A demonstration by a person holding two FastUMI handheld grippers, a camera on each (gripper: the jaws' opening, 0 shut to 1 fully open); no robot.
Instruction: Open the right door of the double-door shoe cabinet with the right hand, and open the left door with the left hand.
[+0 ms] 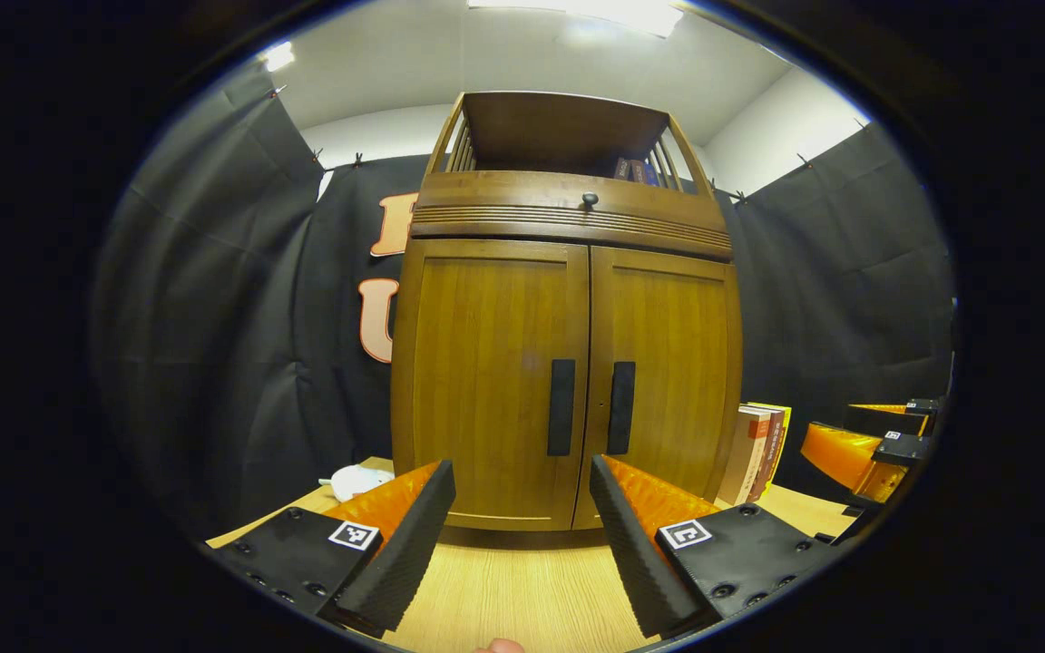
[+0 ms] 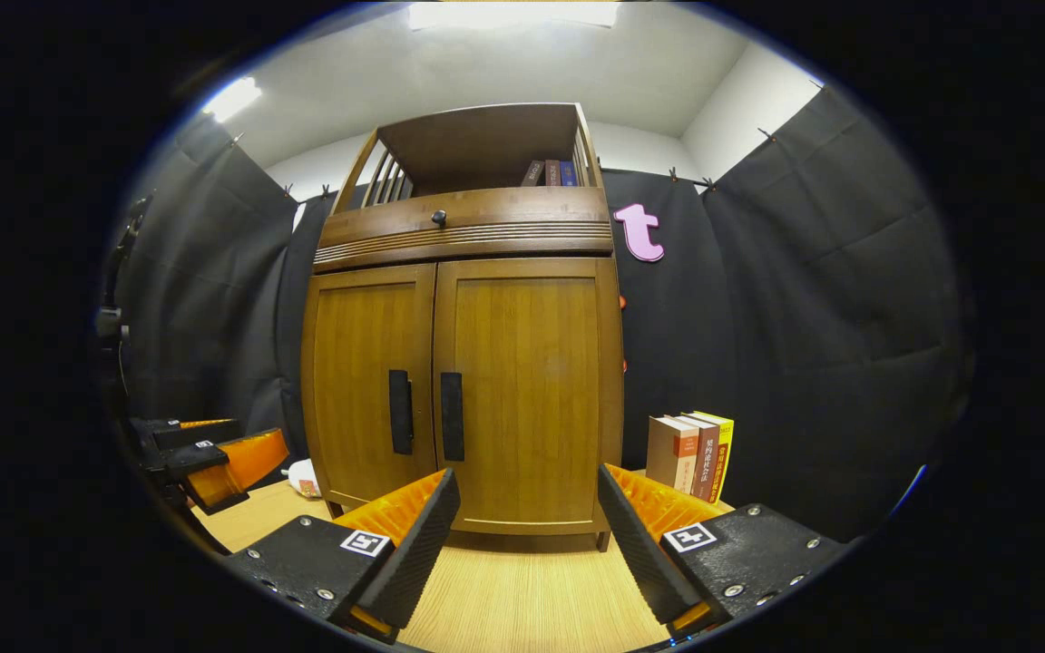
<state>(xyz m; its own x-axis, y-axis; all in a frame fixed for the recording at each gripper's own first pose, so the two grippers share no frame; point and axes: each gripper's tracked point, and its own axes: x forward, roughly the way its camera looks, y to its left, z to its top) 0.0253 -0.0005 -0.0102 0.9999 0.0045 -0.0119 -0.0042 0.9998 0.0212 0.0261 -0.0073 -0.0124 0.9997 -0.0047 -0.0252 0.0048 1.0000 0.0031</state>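
One brown wooden double-door shoe cabinet (image 1: 568,363) stands upright on the pale wood-grain table (image 1: 504,589), against the black cloth wall. Its two doors are both closed: the left door (image 1: 486,381) and the right door (image 1: 668,381) meet at the middle, each with one black vertical handle, the left handle (image 1: 561,406) just beside the right handle (image 1: 620,407). Above them sits one drawer with a small dark round knob (image 1: 590,199). The left gripper (image 1: 522,526) hangs released short of the doors; the right gripper (image 2: 527,535) likewise gapes empty. Three upright books (image 2: 693,455) stand right of the cabinet.
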